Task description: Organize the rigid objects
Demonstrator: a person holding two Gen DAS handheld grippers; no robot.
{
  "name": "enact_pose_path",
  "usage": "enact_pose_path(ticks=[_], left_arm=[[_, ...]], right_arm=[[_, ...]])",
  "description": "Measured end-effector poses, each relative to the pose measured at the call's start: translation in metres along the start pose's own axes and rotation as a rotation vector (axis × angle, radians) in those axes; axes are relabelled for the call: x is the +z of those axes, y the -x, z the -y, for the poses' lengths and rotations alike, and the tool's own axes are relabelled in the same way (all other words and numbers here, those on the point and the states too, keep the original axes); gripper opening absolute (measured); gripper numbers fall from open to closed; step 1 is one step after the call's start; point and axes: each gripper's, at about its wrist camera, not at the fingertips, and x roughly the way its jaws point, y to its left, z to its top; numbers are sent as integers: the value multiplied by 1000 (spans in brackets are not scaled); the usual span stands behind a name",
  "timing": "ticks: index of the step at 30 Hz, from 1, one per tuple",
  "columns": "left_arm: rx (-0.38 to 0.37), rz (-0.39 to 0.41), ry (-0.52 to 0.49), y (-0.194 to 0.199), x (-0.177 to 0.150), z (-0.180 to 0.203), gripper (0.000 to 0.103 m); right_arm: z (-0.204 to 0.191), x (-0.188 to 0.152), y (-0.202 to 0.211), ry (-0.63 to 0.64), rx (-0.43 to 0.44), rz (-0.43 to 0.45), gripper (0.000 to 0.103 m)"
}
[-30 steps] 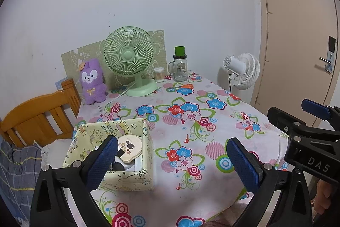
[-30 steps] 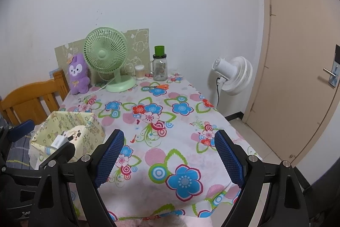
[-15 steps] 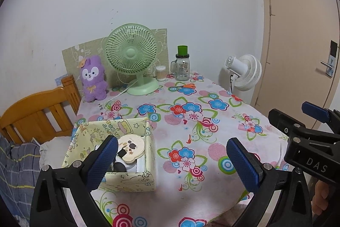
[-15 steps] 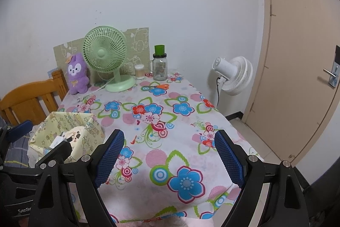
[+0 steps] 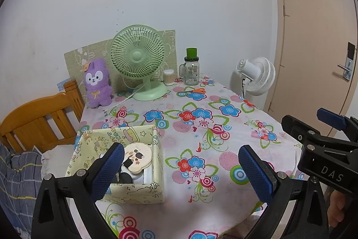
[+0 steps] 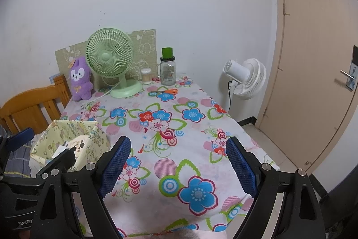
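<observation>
The bench [image 5: 223,205], spread with a flowered cloth, fills the lower middle of both views and stands against a white wall. Taking the pale yellow storage box [image 5: 125,192] as the landmark: it sits on the bench's near left corner, open at the top. Left of the box and off the bench is a wooden chair [image 5: 38,120]. Beyond the box, at the bench's far edge, stands a green desk fan [image 5: 138,57], upright on its round base. Far to the right of the box, off the bench near the tan door, is a white fan [image 6: 246,78]. Just left of the green fan, straight back from the box, a purple plush toy [image 5: 97,84] leans at the wall. Right of the green fan stands a glass jar with a green lid [image 5: 192,69], with a small tub of cotton swabs [image 5: 168,77] between the two. Orange-handled scissors [image 5: 198,90] lie flat on the cloth in front of the jar, well apart from the box.

Inside the box rest a round cream compact with a cartoon print [image 5: 137,158], some dark items and a white one, too crowded to name.

The left tool [image 5: 180,166] hangs above the box's right side, jaws spread wide, pinching nothing. The right tool [image 6: 177,162] hangs over bare cloth right of the box, jaws likewise spread and empty.
</observation>
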Motion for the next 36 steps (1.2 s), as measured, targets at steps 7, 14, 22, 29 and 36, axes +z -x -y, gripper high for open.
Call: enact_pose_path(ticks=[7,14,22,29,36], left_arm=[[0,-3,-6,-1,2,2,103],[2,-2,-6,-2,3,3,103],[7,0,6,-3,3,0,103],[32,-6,28,-6,3,-5,103],[37,-2,45,-6,4,-8,103]], right_arm=[[2,1,-2,-4,-3,-1,89],[2,1,-2,-3,-1,5,89],[-2,2,-2,6,8,10,89],[-1,2,-2,9,17,13,95],[-2,4,-4,12,35,13,95]])
